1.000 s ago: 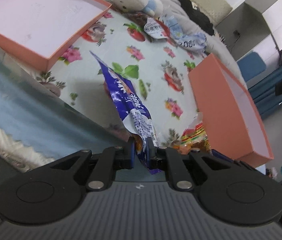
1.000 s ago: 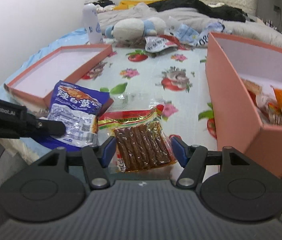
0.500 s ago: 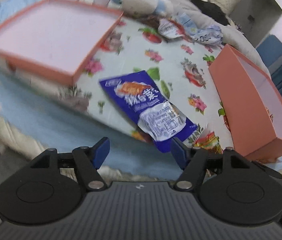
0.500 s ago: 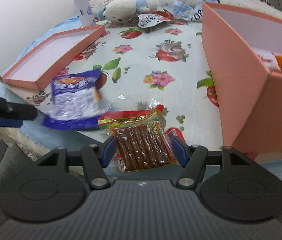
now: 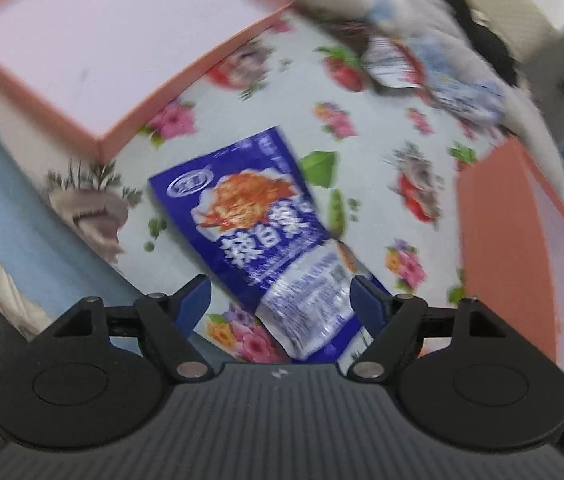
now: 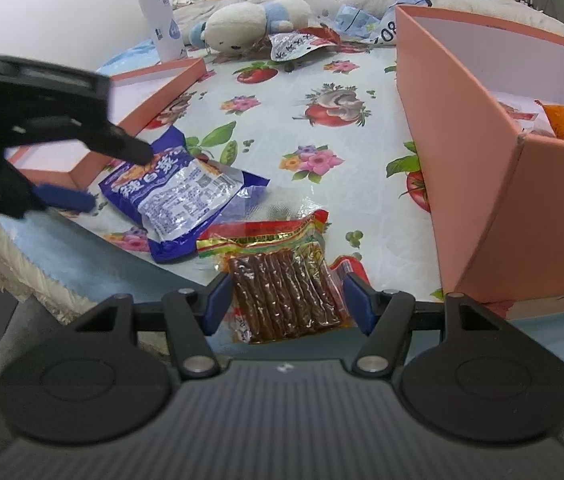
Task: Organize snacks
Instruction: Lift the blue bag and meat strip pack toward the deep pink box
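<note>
Blue snack bag (image 5: 266, 236) dropped; left gripper (image 5: 280, 298) spread.

Right gripper (image 6: 283, 300) spread wide around clear pack of brown sticks (image 6: 282, 292). Left gripper (image 6: 118, 172) open over blue snack bag (image 6: 178, 196). Pink box (image 6: 481, 184) at right holds snacks.

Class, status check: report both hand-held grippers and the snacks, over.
Left hand-held gripper open over blue foil snack packet. Right hand-held gripper open around clear pack of brown sticks. Nothing blocking.
</note>
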A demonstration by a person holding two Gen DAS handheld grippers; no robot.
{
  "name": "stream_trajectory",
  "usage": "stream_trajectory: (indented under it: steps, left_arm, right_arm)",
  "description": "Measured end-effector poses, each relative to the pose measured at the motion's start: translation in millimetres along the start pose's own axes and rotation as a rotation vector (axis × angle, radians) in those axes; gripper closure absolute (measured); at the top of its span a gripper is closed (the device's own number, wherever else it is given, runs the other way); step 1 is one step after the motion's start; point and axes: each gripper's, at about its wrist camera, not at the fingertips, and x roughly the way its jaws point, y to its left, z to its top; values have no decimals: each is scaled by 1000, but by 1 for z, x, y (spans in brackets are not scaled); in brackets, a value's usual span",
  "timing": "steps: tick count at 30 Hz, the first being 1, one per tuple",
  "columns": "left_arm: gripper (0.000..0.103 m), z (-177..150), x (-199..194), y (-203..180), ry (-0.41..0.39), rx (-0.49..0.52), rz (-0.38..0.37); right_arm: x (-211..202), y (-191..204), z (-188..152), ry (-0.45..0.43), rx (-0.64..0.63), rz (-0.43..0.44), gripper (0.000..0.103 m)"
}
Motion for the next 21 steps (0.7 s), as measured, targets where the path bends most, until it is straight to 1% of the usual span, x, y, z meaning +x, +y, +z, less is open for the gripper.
stream_trajectory:
  steps: [1, 2, 4, 5, 7, 10, 12, 15, 16, 17, 18, 19, 20, 21]
  left_arm:
    - [23, 1, 7, 0, 12, -20, 18]
    - [23, 1, 12, 0, 10, -24, 20]
    - [23, 2, 18, -5, -12, -10, 45]
    - [21, 2, 19, -8, -30, 1, 56]
    - [20, 4, 26, -14, -39, 24, 76]
    - [20, 3, 32, -25, -46, 91, 97]
    - [21, -2, 36, -32, -45, 158, 116]
    - [22, -10, 39, -38, -70, 236, 137]
    - [23, -12, 40, -38, -76, 255, 139]
    - [30, -15, 39, -39, -82, 277, 136]
    - [34, -16, 38, -39, -82, 284, 118]
    - [41, -17, 37, -40, -78, 282, 104]
    - [46, -18, 37, -42, -76, 287, 102]
    - [48, -19, 37, -45, -80, 304, 104]
  right_arm:
    - [-1, -1, 0, -4, 3, 1, 39]
    - [-2, -1, 0, -8, 5, 1, 39]
    - [-3, -3, -1, -11, 11, -4, 39]
    - [-4, -3, -1, -12, 12, -5, 39]
    - [-5, -4, -2, -16, 11, -8, 39]
    - [-3, -5, -3, -12, 12, -8, 39]
    - [-3, -5, -4, -14, 9, -10, 39]
    - [-3, -5, -4, -18, 3, -20, 39]
    - [-3, -7, -4, -18, 9, -19, 39]
    - [-3, -8, -3, -18, 16, -21, 39]
    - [-3, -9, -3, -19, 17, -24, 39]
    - [-3, -10, -3, -21, 16, -30, 39]
    - [-3, -10, -3, -21, 16, -33, 39]
    - [-4, -10, -2, -23, 20, -32, 39]
